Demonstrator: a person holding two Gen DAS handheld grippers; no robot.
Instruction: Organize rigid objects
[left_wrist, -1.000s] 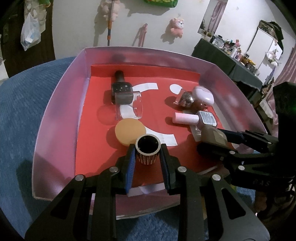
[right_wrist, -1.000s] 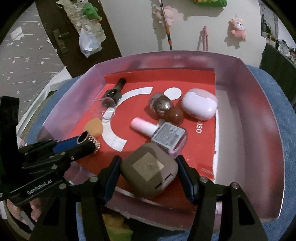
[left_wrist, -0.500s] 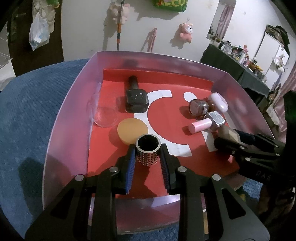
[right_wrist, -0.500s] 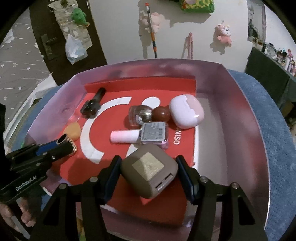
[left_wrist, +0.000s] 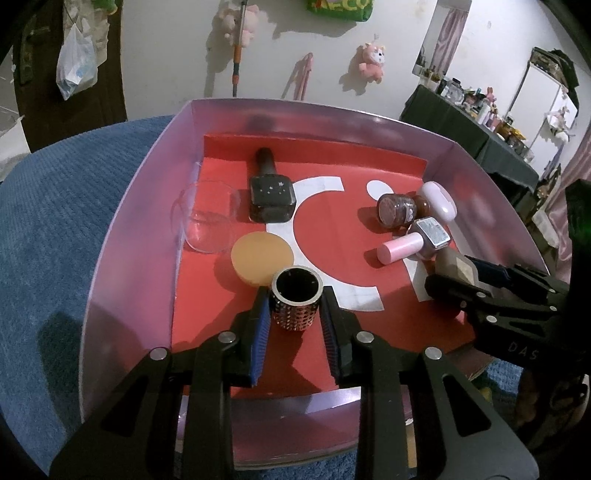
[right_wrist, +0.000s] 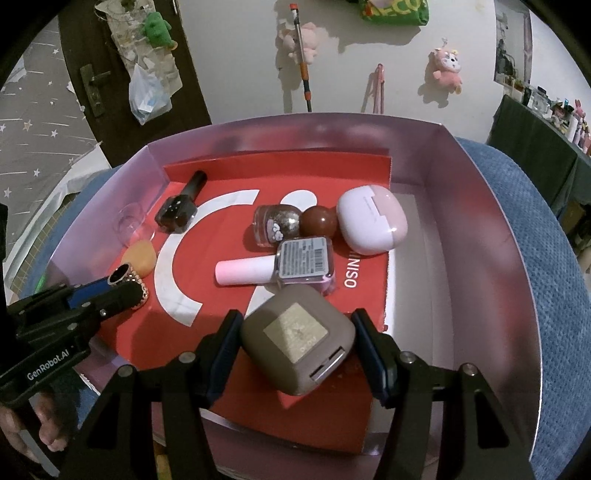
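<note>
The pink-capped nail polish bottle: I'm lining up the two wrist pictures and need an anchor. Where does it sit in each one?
Left wrist view: the pink-capped nail polish bottle lies at right of centre, cap pointing lower left, just beyond the right claw.
Right wrist view: it lies at centre, cap pointing left, just beyond the tan case.
Shared landmark: the lilac earbud case, beyond the bottle on its right in both.

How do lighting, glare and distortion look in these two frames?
Left wrist view: dim indoor light, box edges bowed by fisheye, soft shadow under the studded cap. Right wrist view: hazy pink sheen on the box wall, brown case sharp, dark vignette at corners.
</note>
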